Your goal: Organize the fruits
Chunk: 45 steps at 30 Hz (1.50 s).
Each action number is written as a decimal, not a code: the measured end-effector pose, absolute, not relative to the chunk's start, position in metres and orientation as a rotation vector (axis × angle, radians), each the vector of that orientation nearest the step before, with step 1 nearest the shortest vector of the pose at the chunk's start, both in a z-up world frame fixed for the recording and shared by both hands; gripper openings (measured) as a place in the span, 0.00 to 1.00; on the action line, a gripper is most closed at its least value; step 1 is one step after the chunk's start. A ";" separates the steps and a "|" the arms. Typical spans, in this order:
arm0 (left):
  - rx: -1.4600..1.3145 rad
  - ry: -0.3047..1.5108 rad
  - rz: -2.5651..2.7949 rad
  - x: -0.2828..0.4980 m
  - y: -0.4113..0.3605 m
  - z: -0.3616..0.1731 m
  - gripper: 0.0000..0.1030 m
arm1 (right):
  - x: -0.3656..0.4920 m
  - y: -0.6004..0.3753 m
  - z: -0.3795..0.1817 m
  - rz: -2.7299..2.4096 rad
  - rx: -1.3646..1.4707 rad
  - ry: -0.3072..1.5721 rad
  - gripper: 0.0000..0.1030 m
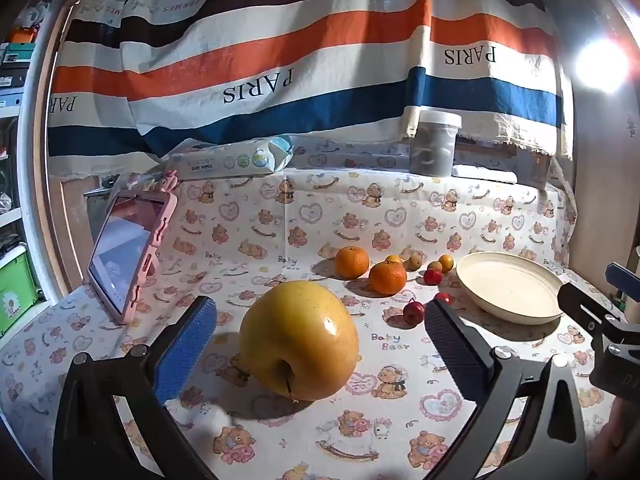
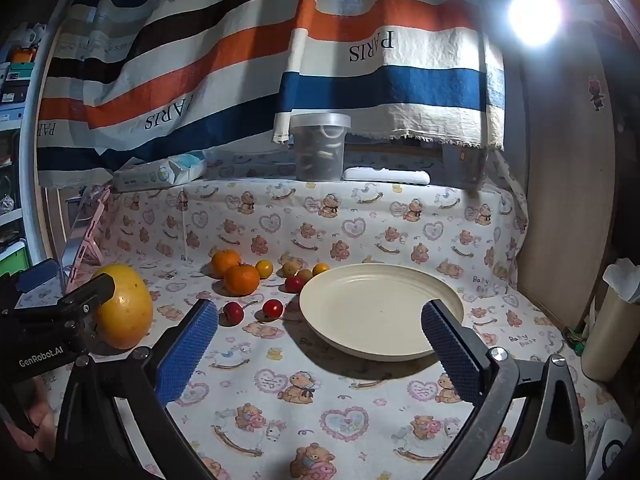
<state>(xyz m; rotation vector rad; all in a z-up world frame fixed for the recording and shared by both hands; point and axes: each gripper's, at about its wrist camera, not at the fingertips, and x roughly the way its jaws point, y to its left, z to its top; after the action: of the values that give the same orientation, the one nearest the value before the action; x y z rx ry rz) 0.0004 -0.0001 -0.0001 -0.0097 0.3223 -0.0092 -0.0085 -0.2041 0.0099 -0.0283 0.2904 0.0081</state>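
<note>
A large yellow apple (image 1: pixel 299 340) lies on the bear-print cloth between the fingers of my open left gripper (image 1: pixel 320 320), touching neither. It also shows in the right wrist view (image 2: pixel 125 306), partly behind the left gripper's body. Two oranges (image 1: pixel 352 262) (image 1: pixel 387 278), small red fruits (image 1: pixel 413 312) and small yellow fruits (image 1: pixel 445 263) lie left of an empty cream plate (image 1: pixel 508 286). My right gripper (image 2: pixel 320 316) is open and empty, hovering just in front of the plate (image 2: pixel 380 312).
A pink-cased tablet (image 1: pixel 128 254) leans at the left. A wipes pack (image 1: pixel 232 160) and a clear lidded tub (image 1: pixel 434 146) stand on the back ledge under a striped cloth. A cream cylinder (image 2: pixel 606 336) stands at the right wall.
</note>
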 end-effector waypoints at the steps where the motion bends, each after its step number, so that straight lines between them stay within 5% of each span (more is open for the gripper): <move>1: -0.008 0.323 -0.015 0.001 0.000 0.000 1.00 | -0.008 -0.204 0.010 0.008 -0.026 0.292 1.00; 45: -0.004 0.361 -0.018 0.003 -0.001 -0.004 1.00 | -0.008 -0.206 0.011 0.006 -0.030 0.298 1.00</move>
<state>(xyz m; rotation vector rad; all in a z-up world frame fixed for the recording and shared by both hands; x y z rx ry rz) 0.0033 -0.0008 -0.0037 -0.0035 0.3608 -0.0183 -0.0079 -0.2060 0.0110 -0.0296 0.2984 0.0060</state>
